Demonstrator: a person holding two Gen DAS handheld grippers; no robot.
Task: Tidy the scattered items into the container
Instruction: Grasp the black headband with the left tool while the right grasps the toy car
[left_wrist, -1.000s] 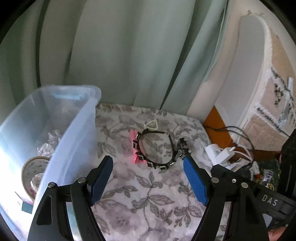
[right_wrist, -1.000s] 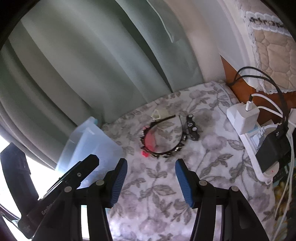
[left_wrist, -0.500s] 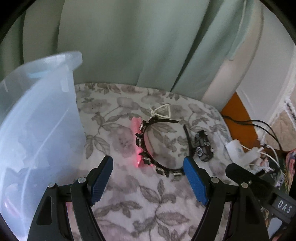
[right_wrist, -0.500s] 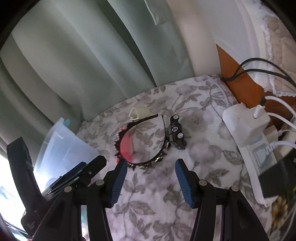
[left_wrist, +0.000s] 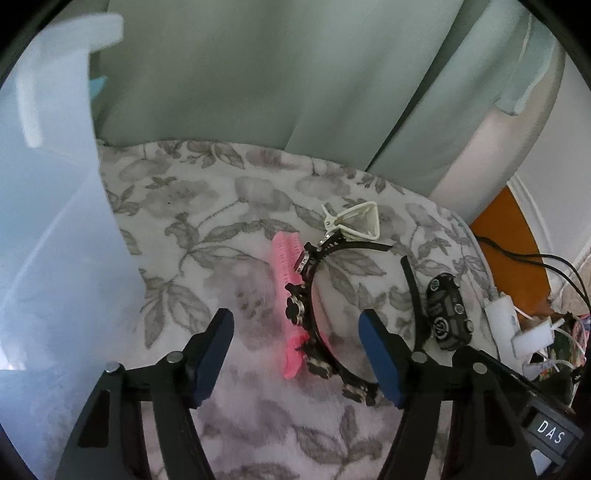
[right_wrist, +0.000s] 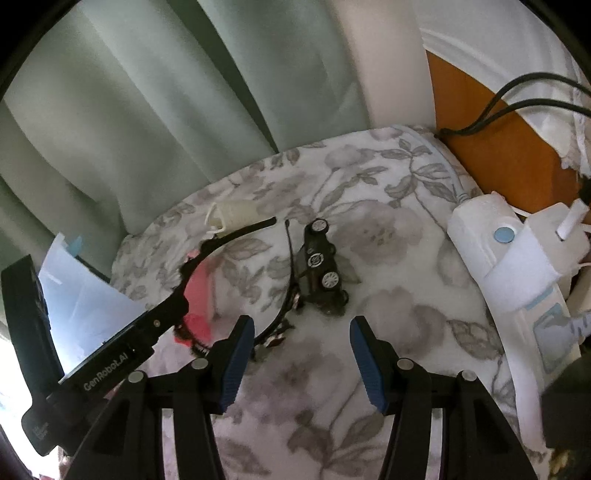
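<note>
Hovering wide open and empty, left gripper (left_wrist: 295, 350) fingers framing the studded headband (left_wrist: 314, 314), right gripper (right_wrist: 301, 350) gaping before the toy car (right_wrist: 321, 273), both having moved nearer.

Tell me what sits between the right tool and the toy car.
Nothing visible blocks it. The right tool is open, and only bare floral cloth lies between its tips and the black toy car. The black headband lies against the car's left side, so a wide grasp might catch its thin end.
</note>
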